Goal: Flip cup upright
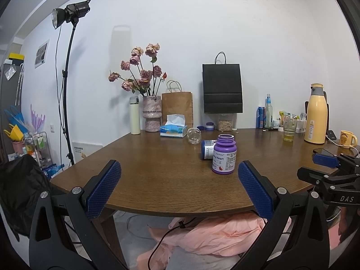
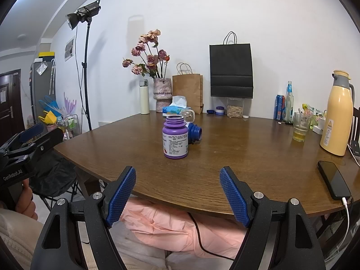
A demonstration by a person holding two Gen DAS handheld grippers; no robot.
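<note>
A clear glass cup (image 1: 194,136) lies on its side on the brown table (image 1: 157,171), beyond the bottles; it also shows in the right wrist view (image 2: 187,116), partly hidden behind the purple bottle. My left gripper (image 1: 178,186) is open and empty, held at the table's near edge. My right gripper (image 2: 177,191) is open and empty, also at the near edge; it shows at the right of the left wrist view (image 1: 326,159).
An open purple bottle (image 2: 175,140) stands upright mid-table with a blue bottle (image 2: 194,133) lying behind it. A tissue box (image 1: 173,130), vase (image 1: 152,113), paper bags, a yellow thermos (image 2: 337,114), a glass of liquid (image 2: 300,127) and a phone (image 2: 334,180) line the table.
</note>
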